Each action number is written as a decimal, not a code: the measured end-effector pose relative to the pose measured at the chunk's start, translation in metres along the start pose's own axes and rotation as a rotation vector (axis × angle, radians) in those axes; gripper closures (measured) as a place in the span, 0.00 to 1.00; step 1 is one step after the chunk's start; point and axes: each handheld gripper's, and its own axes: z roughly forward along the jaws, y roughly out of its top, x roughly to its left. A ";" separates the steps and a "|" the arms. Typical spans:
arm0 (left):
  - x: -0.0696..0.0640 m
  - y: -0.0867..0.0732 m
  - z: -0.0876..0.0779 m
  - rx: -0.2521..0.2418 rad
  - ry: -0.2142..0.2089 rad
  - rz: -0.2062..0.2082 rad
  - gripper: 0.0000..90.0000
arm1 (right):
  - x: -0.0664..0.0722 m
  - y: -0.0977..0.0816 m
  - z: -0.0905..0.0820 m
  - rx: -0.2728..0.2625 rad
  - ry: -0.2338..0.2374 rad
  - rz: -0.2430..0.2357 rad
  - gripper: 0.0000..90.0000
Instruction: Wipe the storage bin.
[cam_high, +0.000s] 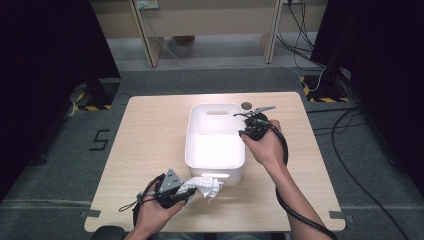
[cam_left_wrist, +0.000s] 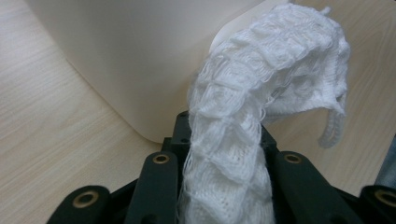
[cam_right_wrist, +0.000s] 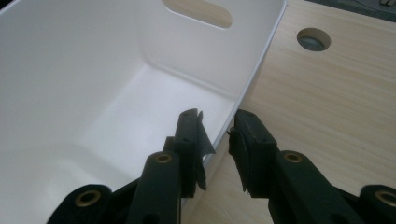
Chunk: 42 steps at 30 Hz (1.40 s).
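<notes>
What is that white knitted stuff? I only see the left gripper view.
Observer: A white knitted cloth, clamped in the left gripper near the table's front edge.
Operator: And that pale wall behind it?
Observer: It belongs to a white plastic bin, empty inside, with handle slots at its ends.
Operator: Where's the other hand?
Observer: The right gripper straddles the bin's right rim, one jaw inside and one outside; its pads don't look pressed on yet.

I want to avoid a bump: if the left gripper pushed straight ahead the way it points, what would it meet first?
Probably the white bin's near wall: the left gripper, shut on the white knit cloth, points almost at it.
</notes>
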 end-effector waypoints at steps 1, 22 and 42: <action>0.000 0.000 0.000 0.000 0.001 0.000 0.78 | 0.000 0.001 0.000 0.004 -0.004 -0.006 0.80; -0.001 0.001 0.000 -0.007 -0.003 -0.004 0.78 | -0.025 0.008 0.004 0.010 -0.042 -0.033 0.95; 0.000 0.002 0.001 -0.005 -0.002 -0.001 0.78 | -0.037 0.009 0.002 -0.026 -0.091 -0.042 0.83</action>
